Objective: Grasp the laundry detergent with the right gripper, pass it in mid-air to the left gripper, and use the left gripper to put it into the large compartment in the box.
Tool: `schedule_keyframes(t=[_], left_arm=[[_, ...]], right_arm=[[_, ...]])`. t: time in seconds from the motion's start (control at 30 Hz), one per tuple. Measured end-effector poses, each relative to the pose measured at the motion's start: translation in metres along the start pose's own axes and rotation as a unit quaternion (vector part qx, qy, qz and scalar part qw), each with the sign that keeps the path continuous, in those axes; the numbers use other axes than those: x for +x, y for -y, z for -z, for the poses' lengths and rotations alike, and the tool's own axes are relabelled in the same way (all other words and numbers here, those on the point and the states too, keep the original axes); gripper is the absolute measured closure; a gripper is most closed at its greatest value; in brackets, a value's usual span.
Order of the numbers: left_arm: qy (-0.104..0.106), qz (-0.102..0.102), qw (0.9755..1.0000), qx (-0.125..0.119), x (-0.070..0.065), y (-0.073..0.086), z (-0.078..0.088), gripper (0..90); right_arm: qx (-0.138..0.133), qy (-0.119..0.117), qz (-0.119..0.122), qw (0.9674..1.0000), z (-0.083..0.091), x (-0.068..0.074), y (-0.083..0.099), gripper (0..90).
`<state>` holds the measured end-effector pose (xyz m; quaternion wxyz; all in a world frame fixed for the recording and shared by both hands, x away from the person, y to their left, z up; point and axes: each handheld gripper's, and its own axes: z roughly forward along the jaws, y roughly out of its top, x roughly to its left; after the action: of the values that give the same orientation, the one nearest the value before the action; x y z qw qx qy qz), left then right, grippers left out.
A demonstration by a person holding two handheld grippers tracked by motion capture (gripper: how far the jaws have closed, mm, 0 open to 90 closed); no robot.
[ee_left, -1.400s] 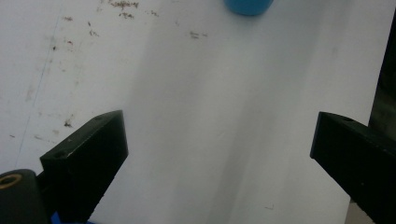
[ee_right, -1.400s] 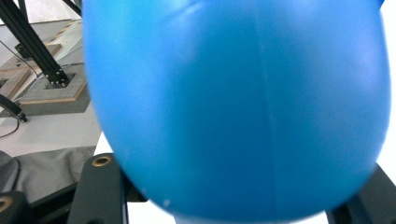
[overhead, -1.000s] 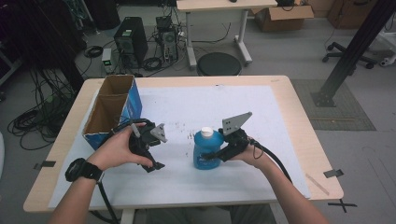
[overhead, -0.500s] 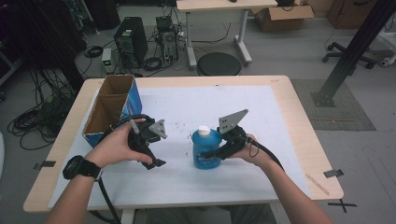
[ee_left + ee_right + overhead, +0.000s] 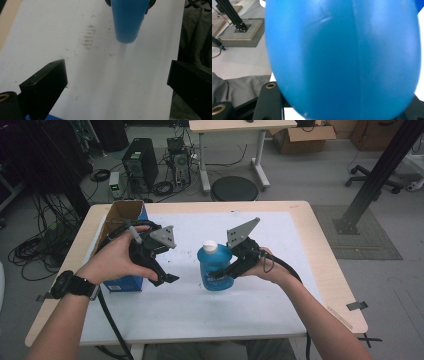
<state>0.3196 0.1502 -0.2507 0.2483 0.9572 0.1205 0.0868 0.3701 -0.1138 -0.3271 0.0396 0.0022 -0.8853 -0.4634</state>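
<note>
Clamped on the blue bottle [image 5: 214, 268], the right gripper [image 5: 223, 271] held it upright at the centre of the high view, seemingly lifted clear of the white table [image 5: 260, 310]. At centre left, the left gripper [image 5: 162, 270] hung empty, jaws wide, before the cardboard box [image 5: 120, 217]. Judging by this, the carry was underway; next the bottle needs steering toward the box, or a handover.

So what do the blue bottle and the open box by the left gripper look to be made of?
Blue bottle: likely smooth plastic, with a soft sheen and an even blue colour; its cap is white. Box: cardboard, with matte brown inside flaps and a blue printed outside.
</note>
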Motion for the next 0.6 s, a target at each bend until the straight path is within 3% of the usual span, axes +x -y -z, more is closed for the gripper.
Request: schedule_keyframes(t=[0.3,0.6], left_arm=[[-0.001,-0.010,0.9998,-0.014,0.003,-0.022,0.026,3.4],[0.003,-0.027,0.9995,-0.013,-0.002,-0.041,0.036,3.4]], right_arm=[[0.013,-0.012,0.017,0.9997,-0.001,0.001,-0.030,42.4],[0.016,-0.022,0.031,0.9992,-0.007,0.003,-0.049,42.5]])
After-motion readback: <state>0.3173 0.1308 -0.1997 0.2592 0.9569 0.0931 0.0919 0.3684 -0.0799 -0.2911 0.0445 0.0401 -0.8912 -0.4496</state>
